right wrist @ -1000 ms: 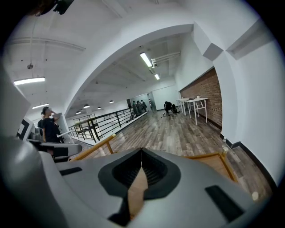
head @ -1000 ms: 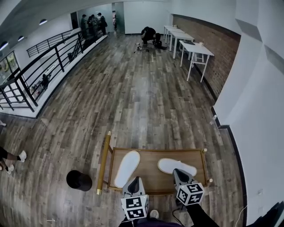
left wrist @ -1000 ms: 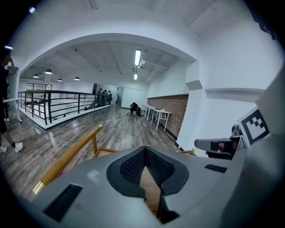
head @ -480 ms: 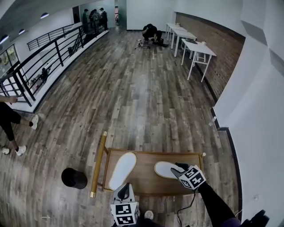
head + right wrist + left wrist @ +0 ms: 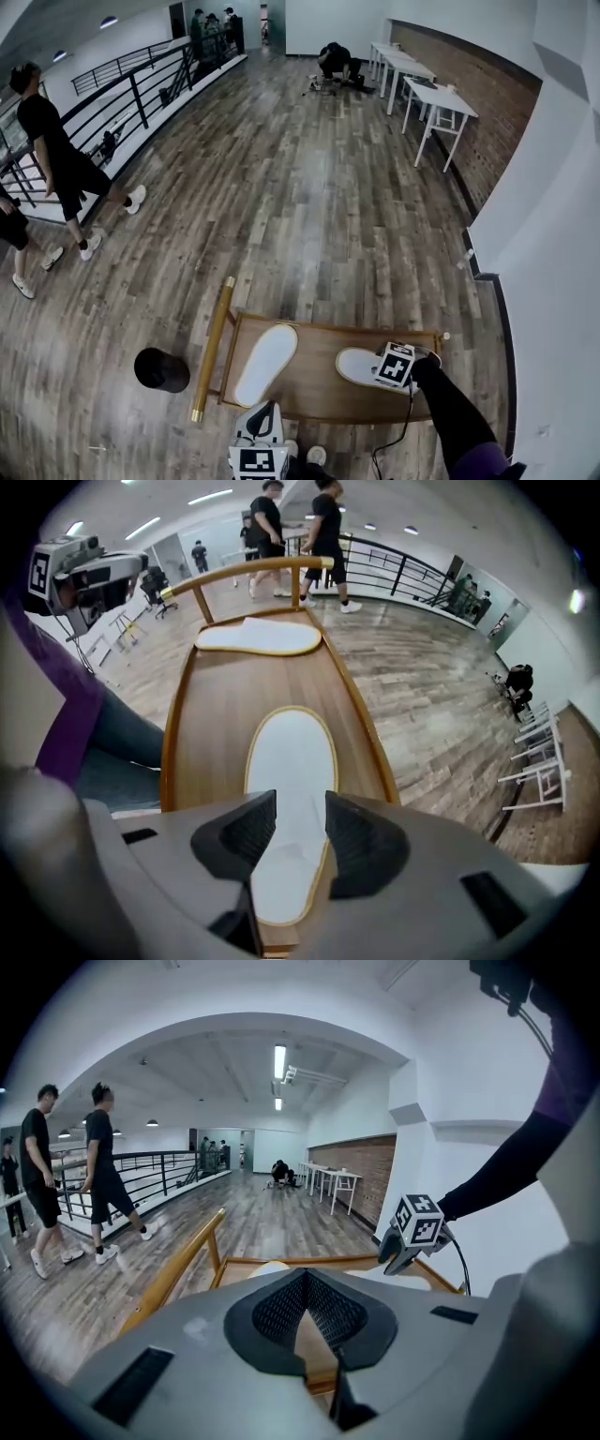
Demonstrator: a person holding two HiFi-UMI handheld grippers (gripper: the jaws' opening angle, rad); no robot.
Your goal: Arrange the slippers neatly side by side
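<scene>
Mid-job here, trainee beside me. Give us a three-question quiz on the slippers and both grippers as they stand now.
1. True or false: the left slipper and the right slipper lie parallel on the wooden tray.
2. The right gripper hangs over: A the right slipper, B the left slipper, C the floor.
3. Fill in: the left gripper has its jaws ____.

Key
1. False: they lie at a clear angle to each other.
2. A. Its jaws have just been opening and stand apart, with the slipper below them, not gripped.
3. Together, with nothing between them.
</scene>
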